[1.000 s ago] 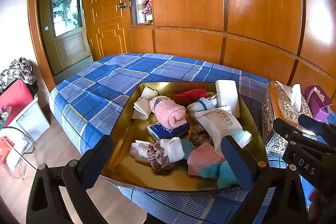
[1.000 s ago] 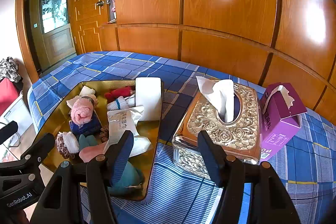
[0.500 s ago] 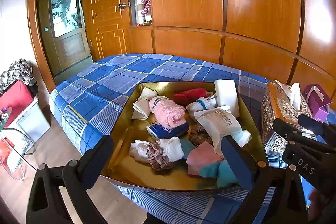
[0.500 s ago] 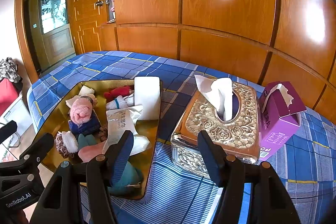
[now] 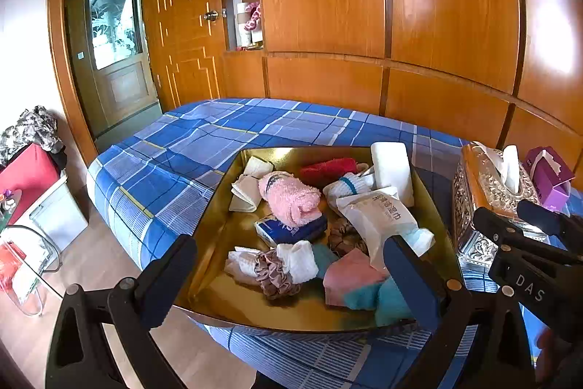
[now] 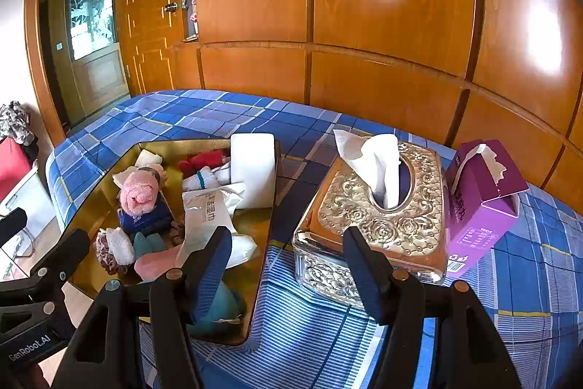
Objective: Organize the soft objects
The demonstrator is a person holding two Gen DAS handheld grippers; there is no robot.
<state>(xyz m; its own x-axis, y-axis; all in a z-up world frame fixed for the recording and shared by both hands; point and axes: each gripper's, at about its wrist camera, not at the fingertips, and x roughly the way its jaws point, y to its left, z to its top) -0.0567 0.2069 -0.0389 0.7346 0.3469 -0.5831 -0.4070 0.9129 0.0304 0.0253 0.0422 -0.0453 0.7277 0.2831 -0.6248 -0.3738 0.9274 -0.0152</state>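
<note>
Both tools are spread wide and hold nothing: the left tool (image 5: 288, 267) hangs over the near edge of the gold tray (image 5: 218, 221) on the bed (image 5: 204, 141), and the right tool (image 6: 286, 256) hangs between the tray and the shiny tissue box (image 6: 379, 217). The soft things lie mixed up in the tray: a pink fluffy roll (image 5: 291, 197), a red cloth (image 5: 328, 168), a white pack (image 5: 379, 217), scrunchies and socks. To grab one well, I think a tool should come straight down on one piece and pinch its middle, so nothing else gets dragged along.
</note>
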